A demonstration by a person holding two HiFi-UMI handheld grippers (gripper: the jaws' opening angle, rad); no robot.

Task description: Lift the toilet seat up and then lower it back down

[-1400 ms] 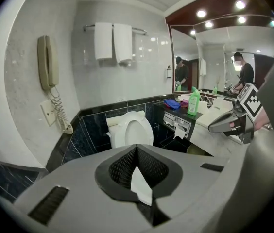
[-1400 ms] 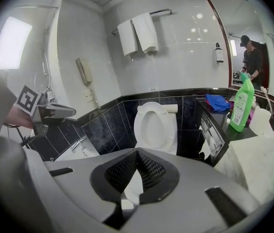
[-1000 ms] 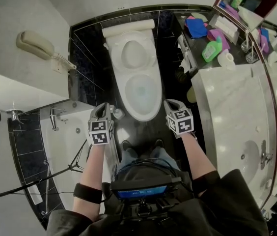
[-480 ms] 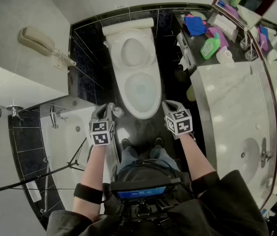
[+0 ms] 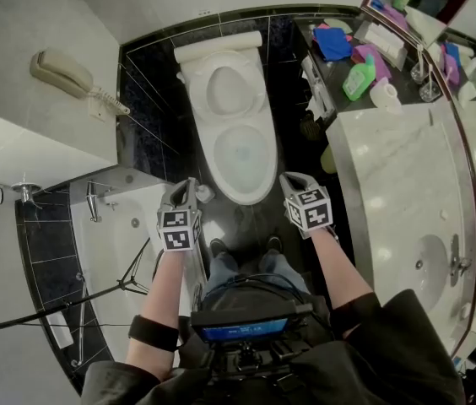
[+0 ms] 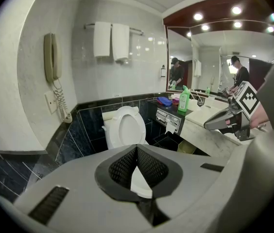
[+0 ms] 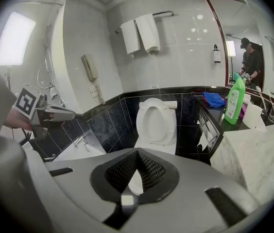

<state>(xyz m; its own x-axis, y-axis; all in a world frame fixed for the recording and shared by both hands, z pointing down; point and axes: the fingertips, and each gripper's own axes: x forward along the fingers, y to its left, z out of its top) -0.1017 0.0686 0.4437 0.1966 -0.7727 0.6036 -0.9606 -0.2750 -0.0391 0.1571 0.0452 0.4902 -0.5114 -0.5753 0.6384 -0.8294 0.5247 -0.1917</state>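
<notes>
A wall phone hangs at the far left, with a bathtub below it in the head view.

The left gripper is clenched. In its own view the two dark ribbed pads meet at the tip and nothing is between them; only the white bowl shows through the gap beneath. The person's left hand holds it stretched forward from a bare forearm, with the marker cube on top. It points ahead and down, and its tip is off the left front of the toilet, near the bowl but not touching it.

The toilet stands in the middle against the black tiled wall. Its toilet seat is raised, standing upright against the tank, and the bowl is open.

The right gripper is also clenched, with its pads together at the tip and nothing grasped. The right hand holds it much like the left, forward and tilted down, just off the right front of the bowl and apart from it. The two grippers sit roughly level with each other, one on each side of the bowl's front end.

At the right is a marble counter, and a green bottle stands on the dark shelf behind it.
</notes>
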